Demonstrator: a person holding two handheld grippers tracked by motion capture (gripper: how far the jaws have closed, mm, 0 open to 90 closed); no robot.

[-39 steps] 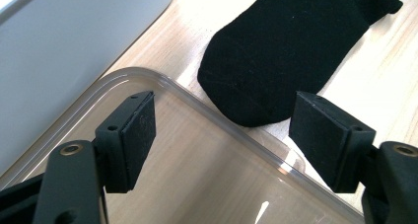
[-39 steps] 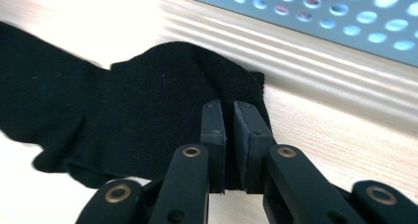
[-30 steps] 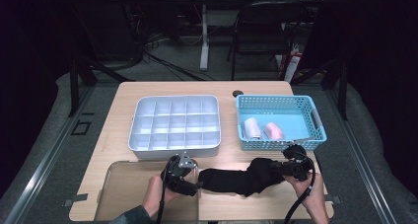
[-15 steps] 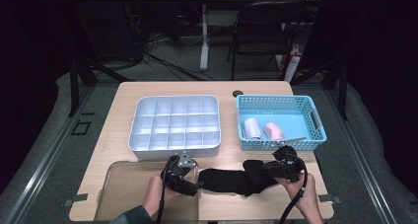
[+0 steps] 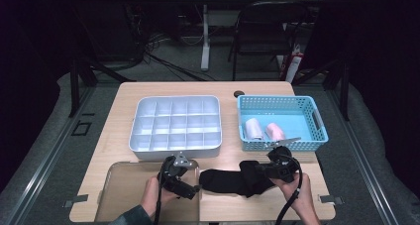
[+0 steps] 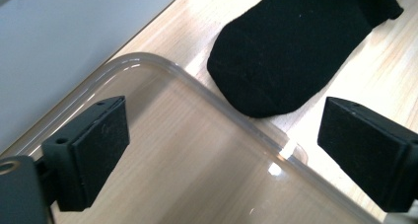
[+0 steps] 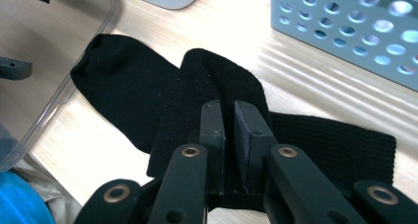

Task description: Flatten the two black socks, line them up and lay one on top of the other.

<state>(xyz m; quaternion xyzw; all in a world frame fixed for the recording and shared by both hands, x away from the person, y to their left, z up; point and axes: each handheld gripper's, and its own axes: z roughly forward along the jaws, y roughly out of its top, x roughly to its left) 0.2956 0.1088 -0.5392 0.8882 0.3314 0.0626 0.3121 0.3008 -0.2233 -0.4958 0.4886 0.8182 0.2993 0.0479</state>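
High view: two rolls [image 5: 263,130] in blue basket [image 5: 317,134]

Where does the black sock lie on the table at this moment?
In the high view the black sock lies at the table's near edge, between the clear lid on its left and the right claw, which pinches a fold of it, before the blue basket.

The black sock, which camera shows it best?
The right gripper view: the black sock lies close up, its folded part pinched in the right gripper. The left gripper view shows just its toe end. The high view shows it whole but small.
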